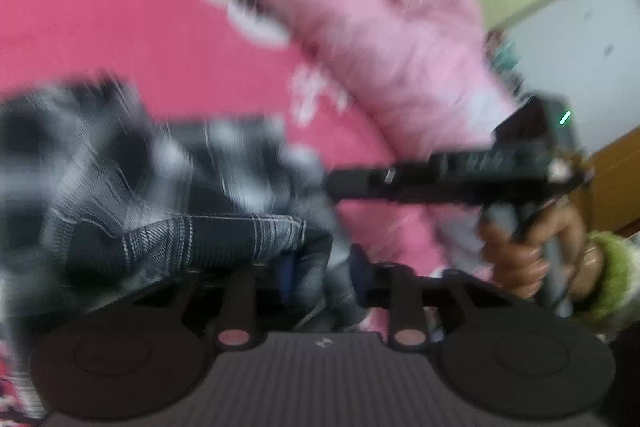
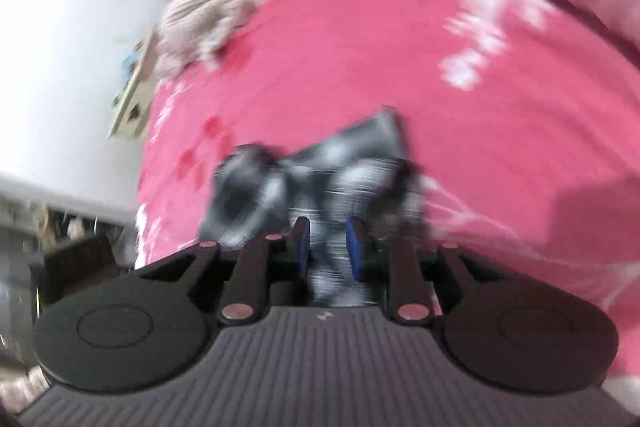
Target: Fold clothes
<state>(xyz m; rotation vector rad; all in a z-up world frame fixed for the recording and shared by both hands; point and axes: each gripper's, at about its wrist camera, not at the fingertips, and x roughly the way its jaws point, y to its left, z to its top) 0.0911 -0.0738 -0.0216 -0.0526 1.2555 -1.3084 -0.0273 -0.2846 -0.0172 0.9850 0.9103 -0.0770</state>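
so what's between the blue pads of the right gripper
A bunched fold of the black-and-white plaid garment runs between the blue pads of the right gripper, over the pink bedspread. The right wrist view shows it, though blurred.

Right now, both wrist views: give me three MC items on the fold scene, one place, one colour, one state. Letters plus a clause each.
1. Where does the checked garment lie?
A. on the pink bedspread
B. on a wooden floor
C. in a basket

2. What colour are the pads on the right gripper?
A. red
B. blue
C. yellow

3. What is between the fingers of the left gripper?
A. nothing
B. a pillow
C. checked cloth

Key: 1 A, pink spread surrounds the garment in the right wrist view. 2 B, both pads show blue. 3 C, black-and-white cloth fills the gap in the left wrist view; blur hides whether the pads press it.
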